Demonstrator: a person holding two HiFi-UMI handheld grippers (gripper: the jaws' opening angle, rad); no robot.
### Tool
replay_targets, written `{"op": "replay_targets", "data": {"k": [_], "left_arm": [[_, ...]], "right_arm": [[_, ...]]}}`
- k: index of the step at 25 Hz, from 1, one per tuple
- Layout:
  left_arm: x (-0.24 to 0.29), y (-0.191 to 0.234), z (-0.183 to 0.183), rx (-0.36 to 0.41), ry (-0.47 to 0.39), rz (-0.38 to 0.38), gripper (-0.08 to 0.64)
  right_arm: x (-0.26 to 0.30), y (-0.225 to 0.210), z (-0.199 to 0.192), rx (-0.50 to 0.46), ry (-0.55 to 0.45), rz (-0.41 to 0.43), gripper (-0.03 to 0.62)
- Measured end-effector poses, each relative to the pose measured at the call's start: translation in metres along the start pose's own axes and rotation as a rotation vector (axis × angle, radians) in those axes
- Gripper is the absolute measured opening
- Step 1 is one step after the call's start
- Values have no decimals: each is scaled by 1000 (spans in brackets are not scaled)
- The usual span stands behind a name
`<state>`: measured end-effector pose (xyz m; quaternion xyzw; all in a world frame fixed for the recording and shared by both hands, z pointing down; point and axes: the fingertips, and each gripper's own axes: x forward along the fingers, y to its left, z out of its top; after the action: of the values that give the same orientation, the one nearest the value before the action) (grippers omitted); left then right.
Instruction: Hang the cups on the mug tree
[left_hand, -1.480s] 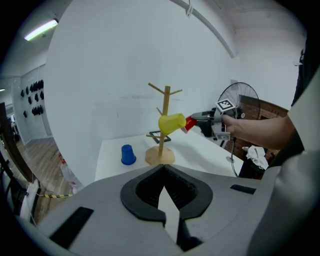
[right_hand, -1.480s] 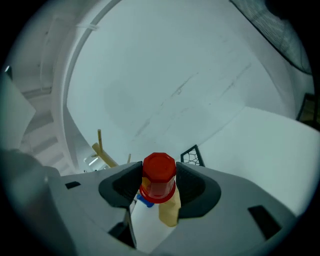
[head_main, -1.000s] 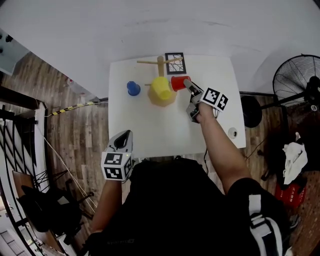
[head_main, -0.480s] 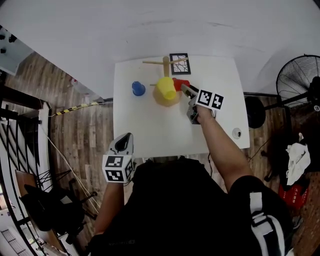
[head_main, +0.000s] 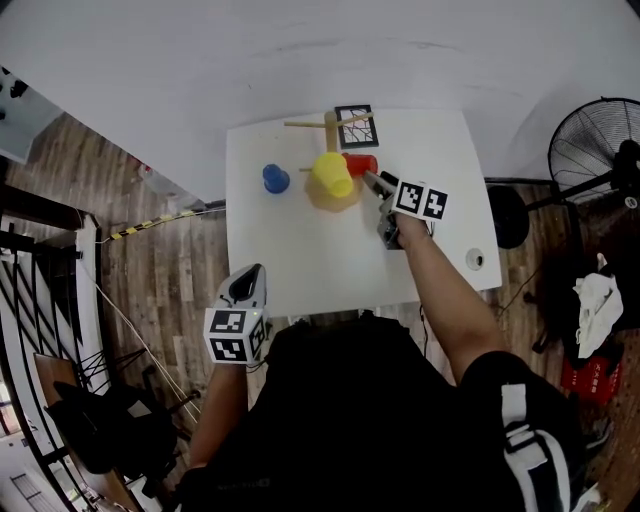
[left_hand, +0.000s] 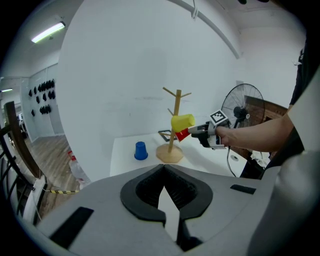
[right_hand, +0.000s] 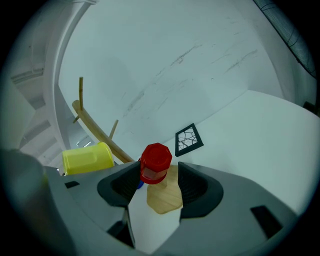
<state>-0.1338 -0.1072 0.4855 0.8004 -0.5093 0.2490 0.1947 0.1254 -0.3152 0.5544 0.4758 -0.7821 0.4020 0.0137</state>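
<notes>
Risk: red cup (head_main: 360, 164), clamped by right gripper (right_hand: 154, 176) at mug tree (head_main: 330, 123) 3 o'clock, misses peg, drops; left gripper (left_hand: 164, 172) clenched, empty.

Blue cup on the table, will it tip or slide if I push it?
Probably slides: the blue cup stands on its wider end on the smooth white table. It looks like small plastic, so likely light and stiff.

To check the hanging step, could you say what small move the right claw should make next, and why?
Probably ease the red cup onto a bare peg: the right claw holds it beside the tree, below the hanging yellow cup.
</notes>
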Motion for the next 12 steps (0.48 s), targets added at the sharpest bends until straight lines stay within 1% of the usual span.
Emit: {"op": "replay_targets", "data": {"k": [6,10,12], "left_arm": [[9,-6,3,21,-4,-50,15],[19,-8,12,27,-17,-86,15],[24,-9,18,30,-28,-102,15]], "right_arm": [[-22,8,-1,-87,-19,-28,213],[-41,24,-2,-146,-37,-23,152],[-53,34,-1,-187,-53,-31,94]]}}
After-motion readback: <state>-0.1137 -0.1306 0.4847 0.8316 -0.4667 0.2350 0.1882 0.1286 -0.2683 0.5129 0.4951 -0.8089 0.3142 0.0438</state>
